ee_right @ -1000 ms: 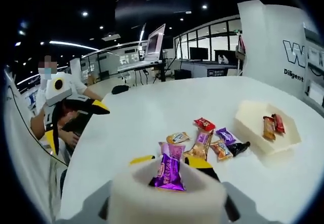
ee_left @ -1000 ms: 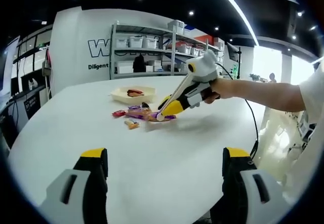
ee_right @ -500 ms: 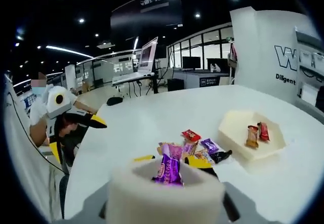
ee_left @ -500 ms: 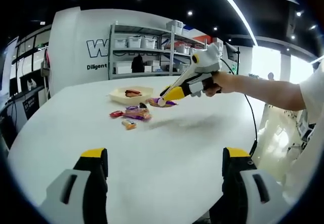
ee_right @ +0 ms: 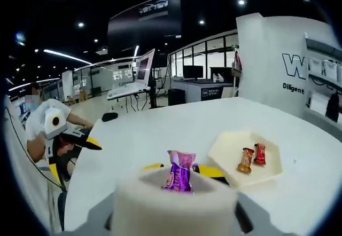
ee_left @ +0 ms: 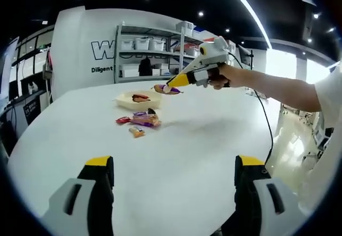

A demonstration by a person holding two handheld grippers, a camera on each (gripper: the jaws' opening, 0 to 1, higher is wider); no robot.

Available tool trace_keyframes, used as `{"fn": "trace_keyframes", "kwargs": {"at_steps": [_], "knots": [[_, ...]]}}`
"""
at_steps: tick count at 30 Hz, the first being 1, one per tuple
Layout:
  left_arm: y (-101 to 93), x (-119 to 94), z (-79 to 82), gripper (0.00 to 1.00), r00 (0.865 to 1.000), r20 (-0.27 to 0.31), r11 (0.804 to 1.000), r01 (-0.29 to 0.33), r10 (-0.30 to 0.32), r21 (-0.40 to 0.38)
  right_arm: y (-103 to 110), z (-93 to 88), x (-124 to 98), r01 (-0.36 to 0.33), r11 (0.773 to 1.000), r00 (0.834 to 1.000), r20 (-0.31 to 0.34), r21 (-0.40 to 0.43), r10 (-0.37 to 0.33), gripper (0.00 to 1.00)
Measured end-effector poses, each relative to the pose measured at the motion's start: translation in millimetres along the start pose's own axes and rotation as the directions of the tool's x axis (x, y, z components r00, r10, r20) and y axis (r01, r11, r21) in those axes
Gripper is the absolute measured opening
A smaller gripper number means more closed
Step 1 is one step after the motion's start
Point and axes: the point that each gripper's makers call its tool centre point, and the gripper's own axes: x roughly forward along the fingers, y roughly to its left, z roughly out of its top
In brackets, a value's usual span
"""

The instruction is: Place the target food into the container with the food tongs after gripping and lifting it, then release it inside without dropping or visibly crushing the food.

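A purple-wrapped candy (ee_right: 179,174) hangs above the white table, and my right gripper (ee_right: 181,169) is shut on it between its yellow tips. In the left gripper view that right gripper (ee_left: 170,89), held by a hand, carries the purple candy (ee_left: 165,89) in the air beside the near-right edge of the cream tray (ee_left: 126,102). The cream tray (ee_right: 224,146) holds two wrapped candies (ee_right: 252,157). My left gripper (ee_left: 174,164) stays low over the near table, open with nothing between its fingers. The left gripper (ee_right: 75,149) sits far off at the left in the right gripper view.
Several loose wrapped candies (ee_left: 139,122) lie on the table in front of the tray. The round white table (ee_left: 176,140) has wide bare room near me. Metal shelves with boxes (ee_left: 155,52) stand behind it. A cable (ee_left: 265,124) trails from the right gripper.
My right gripper has risen from the candy pile with the purple candy and moved toward the tray. The left gripper has stayed put.
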Motion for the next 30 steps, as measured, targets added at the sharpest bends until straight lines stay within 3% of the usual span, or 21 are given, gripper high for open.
{"fn": "trace_keyframes", "kwargs": {"at_steps": [5,15,22,30], "knots": [[3.6,2.7,0.5,0.92,1.0,-0.005,1.0,-0.004,0.004,0.004,-9.6,-1.9,-1.6,0.032,0.999,0.999,0.002,0.021,-0.032,0.16],[3.7,8.8,-0.8,0.92,1.0,-0.014,1.0,0.002,-0.002,0.004,-60.4,2.4,7.3,0.157,0.984,0.987,0.017,0.089,-0.159,0.16],[9.4,12.2,-2.1,0.93,1.0,-0.023,1.0,0.001,-0.001,-0.006,-87.1,-1.5,17.9,0.191,0.973,0.981,0.008,0.133,-0.194,0.16],[14.7,13.9,-2.5,0.93,1.0,-0.03,1.0,-0.006,0.005,-0.008,-117.3,-8.8,31.7,0.268,0.948,0.962,-0.001,0.17,-0.272,0.16]]}}
